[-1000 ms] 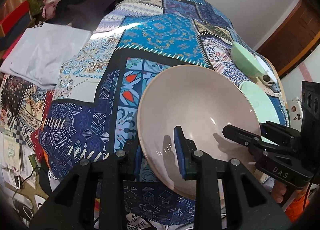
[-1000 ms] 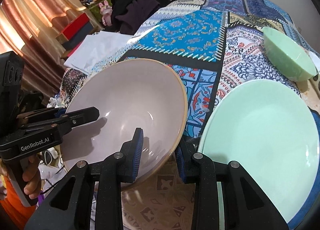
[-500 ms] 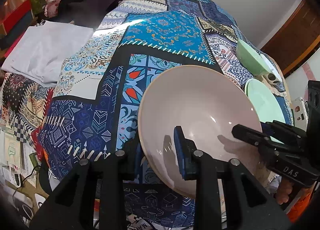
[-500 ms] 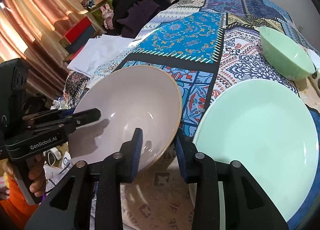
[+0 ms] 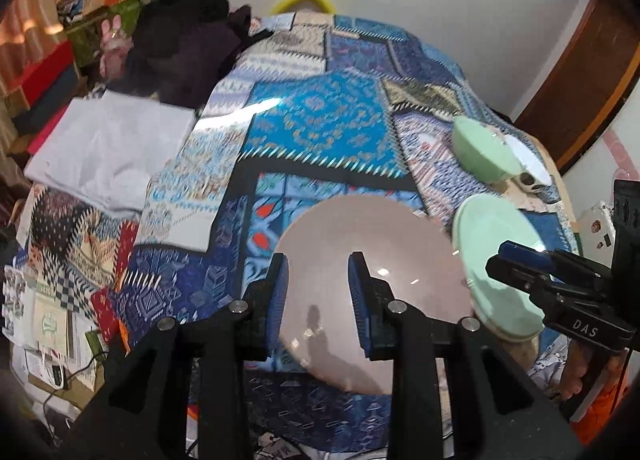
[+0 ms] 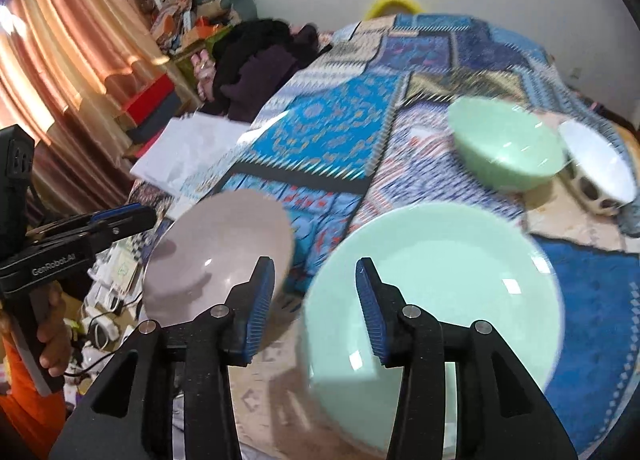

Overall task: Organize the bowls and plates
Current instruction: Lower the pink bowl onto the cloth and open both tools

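Note:
A pale pink bowl [image 5: 400,284] lies on the patterned cloth near the table's front edge; it also shows in the right wrist view [image 6: 216,256]. My left gripper [image 5: 318,292] is open, its fingers over the bowl's left rim without gripping it. My right gripper [image 6: 316,304] is open and empty, just right of the pink bowl and over the near rim of a mint green plate [image 6: 440,292]. The plate [image 5: 500,256] sits right of the bowl. A mint green bowl [image 6: 504,147] and a white bowl [image 6: 600,163] stand further back right.
The table wears a blue patchwork cloth [image 5: 320,127]. Folded white fabric [image 5: 104,147] and dark clothes [image 5: 180,47] lie at the far left. Clutter and cables lie on the floor below the front edge [image 6: 104,320]. Curtains [image 6: 72,43] hang at left.
Both grippers have opened and let go of the pink bowl, which now rests on the table. Both grippers have pulled back and up, and the right one has shifted right toward the green plate.

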{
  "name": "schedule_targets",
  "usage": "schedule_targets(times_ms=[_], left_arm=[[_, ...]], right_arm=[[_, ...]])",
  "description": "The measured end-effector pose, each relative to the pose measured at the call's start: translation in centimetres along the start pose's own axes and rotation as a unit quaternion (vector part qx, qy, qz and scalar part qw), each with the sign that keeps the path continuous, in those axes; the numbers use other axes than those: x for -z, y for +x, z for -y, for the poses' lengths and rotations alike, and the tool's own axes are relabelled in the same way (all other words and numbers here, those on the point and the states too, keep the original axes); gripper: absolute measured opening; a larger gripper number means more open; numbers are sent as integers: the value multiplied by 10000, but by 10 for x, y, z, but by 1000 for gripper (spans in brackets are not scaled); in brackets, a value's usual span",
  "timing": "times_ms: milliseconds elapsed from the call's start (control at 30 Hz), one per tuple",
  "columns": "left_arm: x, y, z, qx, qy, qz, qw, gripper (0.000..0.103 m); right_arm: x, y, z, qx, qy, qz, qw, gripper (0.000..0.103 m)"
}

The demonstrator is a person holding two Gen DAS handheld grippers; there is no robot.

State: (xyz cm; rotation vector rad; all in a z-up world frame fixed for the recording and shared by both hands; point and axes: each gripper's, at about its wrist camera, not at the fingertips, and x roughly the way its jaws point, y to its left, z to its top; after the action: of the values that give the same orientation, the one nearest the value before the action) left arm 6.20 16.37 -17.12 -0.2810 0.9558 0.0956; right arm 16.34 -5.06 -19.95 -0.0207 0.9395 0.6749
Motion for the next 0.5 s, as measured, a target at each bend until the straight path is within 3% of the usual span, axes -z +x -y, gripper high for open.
schedule_targets(times_ms=[500], left_arm=[[-68,8,104,383,744,495,9953,68]], right_arm=[[-26,-52,97,764,459,799,9928,50]])
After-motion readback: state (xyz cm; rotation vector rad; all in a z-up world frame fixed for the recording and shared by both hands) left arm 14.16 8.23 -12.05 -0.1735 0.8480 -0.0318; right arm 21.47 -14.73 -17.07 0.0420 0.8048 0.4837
